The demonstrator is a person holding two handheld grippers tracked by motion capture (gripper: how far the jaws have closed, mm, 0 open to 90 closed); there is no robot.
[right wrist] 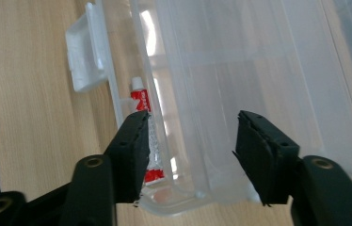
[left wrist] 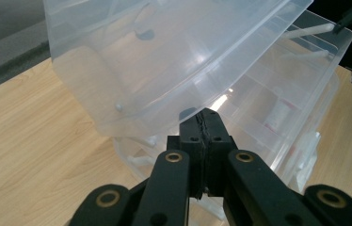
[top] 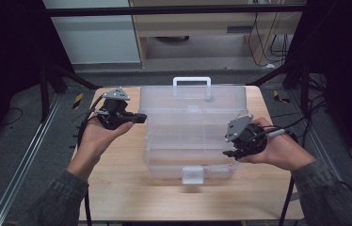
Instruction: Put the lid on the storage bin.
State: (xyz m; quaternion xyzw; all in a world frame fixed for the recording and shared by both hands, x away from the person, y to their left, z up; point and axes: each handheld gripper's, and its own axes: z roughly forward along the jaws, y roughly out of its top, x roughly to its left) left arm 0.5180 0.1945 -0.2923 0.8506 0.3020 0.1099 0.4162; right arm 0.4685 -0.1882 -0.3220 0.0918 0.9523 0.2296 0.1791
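Since the lid looks half raised, the step seems to be opening the clear plastic organiser box point(top: 190, 141) on the tabletop point(top: 117, 188). The right tongs point(right wrist: 190, 150) stand spread around its near corner; a red-and-white tube point(right wrist: 142, 101) lies just inside. Keep that corner steady. Beyond, the left tongs point(left wrist: 201, 123), pressed together, should push under the lid point(left wrist: 164, 56).

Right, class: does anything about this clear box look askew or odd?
The lid of the clear plastic box hangs half-raised and tilted, the shut left claw at its edge. Nothing looks spilled or broken.
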